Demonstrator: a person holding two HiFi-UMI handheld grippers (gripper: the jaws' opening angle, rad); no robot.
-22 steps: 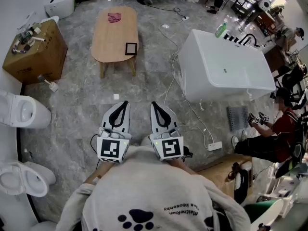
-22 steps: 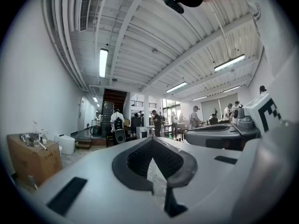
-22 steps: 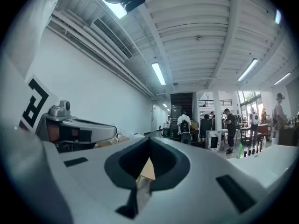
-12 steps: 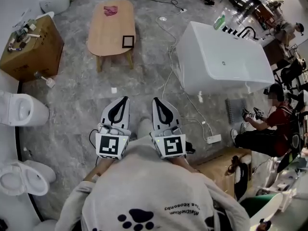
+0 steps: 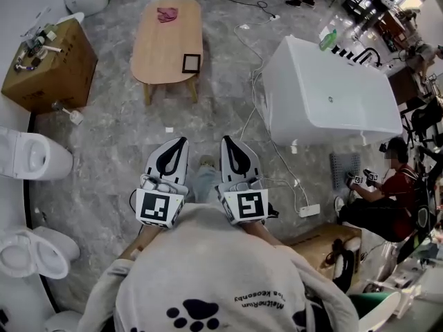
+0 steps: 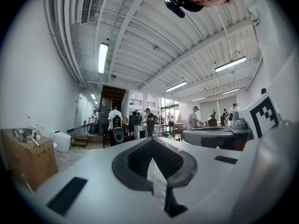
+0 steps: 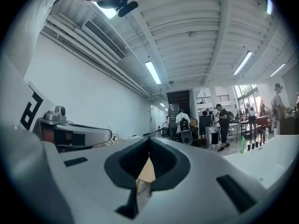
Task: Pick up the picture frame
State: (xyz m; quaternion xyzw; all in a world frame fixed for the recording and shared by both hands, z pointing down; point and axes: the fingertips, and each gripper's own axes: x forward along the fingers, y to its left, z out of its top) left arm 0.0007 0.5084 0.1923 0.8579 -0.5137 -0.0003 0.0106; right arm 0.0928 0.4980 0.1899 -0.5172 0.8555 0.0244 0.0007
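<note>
left gripper (image 5: 181, 142), right gripper (image 5: 226, 141) both closed, empty, frame (image 5: 191, 63) at table (image 5: 156, 43) near edge, open floor (image 5: 114, 133) between, tub (image 5: 325, 106) right, frame detail unclear

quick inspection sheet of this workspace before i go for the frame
surface: wooden table far ahead, mostly bare
job's things: picture frame on the table's near right part, untouched
clutter: pink cloth at the table's far end
grippers: left gripper and right gripper both shut, empty, level, side by side, well short of the table
cables: white cable across the floor beside the bathtub; power strip near the person's right
surroundings: toilets, cardboard box, seated person
</note>
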